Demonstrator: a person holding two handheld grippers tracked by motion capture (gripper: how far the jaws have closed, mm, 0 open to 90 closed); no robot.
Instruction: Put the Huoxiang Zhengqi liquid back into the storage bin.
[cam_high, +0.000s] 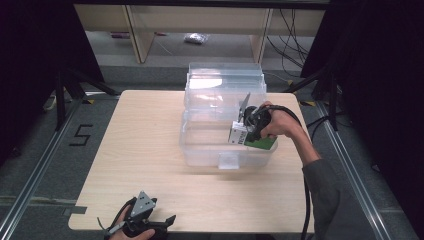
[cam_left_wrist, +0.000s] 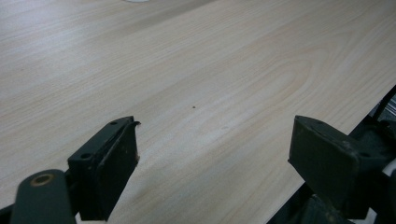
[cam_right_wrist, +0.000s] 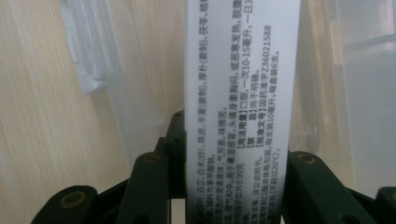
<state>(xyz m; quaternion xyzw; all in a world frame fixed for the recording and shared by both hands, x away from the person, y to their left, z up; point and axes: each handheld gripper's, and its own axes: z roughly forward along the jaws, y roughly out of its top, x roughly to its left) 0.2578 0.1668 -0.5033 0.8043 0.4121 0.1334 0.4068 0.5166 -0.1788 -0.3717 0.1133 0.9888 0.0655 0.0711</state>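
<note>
Right gripper (cam_high: 246, 131) clamped across a medicine carton (cam_right_wrist: 242, 93), held over the open clear storage bin (cam_high: 200, 150). Probably light, thin-walled, crushable: best pinched on the broad printed faces. Left gripper (cam_left_wrist: 215, 158) spread apart, resting low over bare tabletop (cam_left_wrist: 210, 70).

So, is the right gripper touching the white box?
Touching. In the right gripper view the gripper has its jaws pressed on both sides of the white box, no gap showing.
</note>
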